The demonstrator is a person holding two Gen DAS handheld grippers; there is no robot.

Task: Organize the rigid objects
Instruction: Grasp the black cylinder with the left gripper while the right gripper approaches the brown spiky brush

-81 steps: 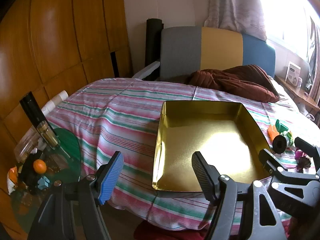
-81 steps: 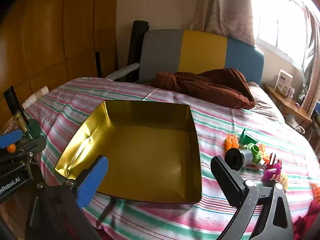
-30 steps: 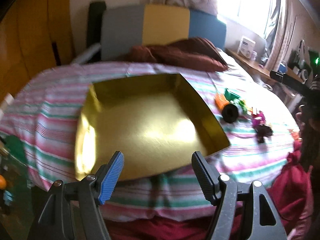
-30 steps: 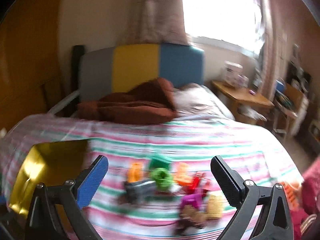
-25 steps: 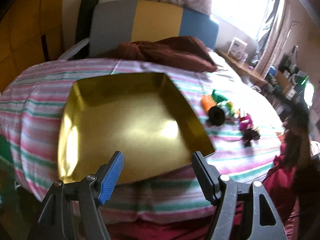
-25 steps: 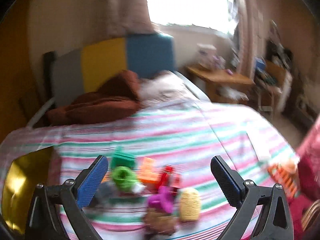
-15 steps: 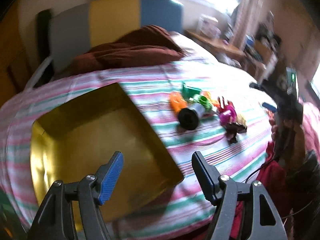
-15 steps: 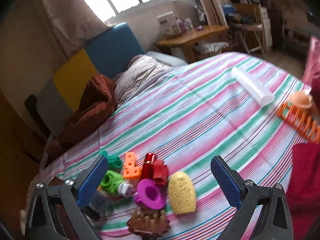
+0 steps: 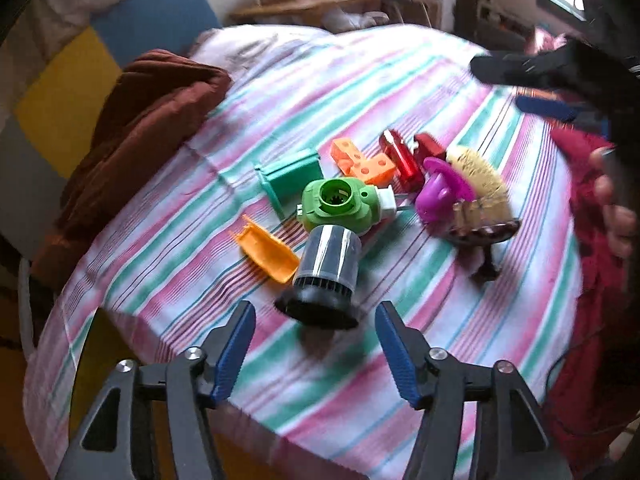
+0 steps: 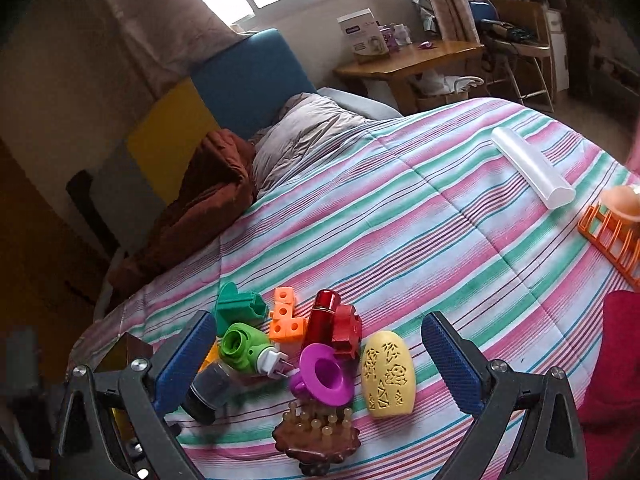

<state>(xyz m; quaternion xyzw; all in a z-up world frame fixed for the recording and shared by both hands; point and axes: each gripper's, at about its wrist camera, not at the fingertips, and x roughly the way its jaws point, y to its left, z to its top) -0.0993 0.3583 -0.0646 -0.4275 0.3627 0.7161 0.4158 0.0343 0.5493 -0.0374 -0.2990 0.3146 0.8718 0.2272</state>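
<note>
A cluster of small rigid objects lies on the striped bedspread. In the left wrist view my left gripper (image 9: pixel 316 344) is open, just in front of a black and silver cylinder (image 9: pixel 326 276). Behind it lie a green round gadget (image 9: pixel 340 206), an orange scoop (image 9: pixel 266 254), a teal piece (image 9: pixel 290 176), an orange block (image 9: pixel 362 162), a red bottle (image 9: pixel 400 160), a purple cup (image 9: pixel 440 194) and a yellow oval (image 9: pixel 478 172). My right gripper (image 10: pixel 320 356) is open above the purple cup (image 10: pixel 326 376), beside the yellow oval (image 10: pixel 386 374) and a brown spiked brush (image 10: pixel 318 432).
A corner of the gold tray (image 10: pixel 122 354) shows at the left. A brown blanket (image 10: pixel 200 208) lies near the headboard. A white tube (image 10: pixel 532 166) and an orange rack (image 10: pixel 612 236) lie at the right of the bed. A wooden side table (image 10: pixel 408 60) stands beyond.
Both grippers have swung right, away from the gold tray and toward the cluster of objects. The left gripper has closed in on the black and silver cylinder. Both stay open and empty.
</note>
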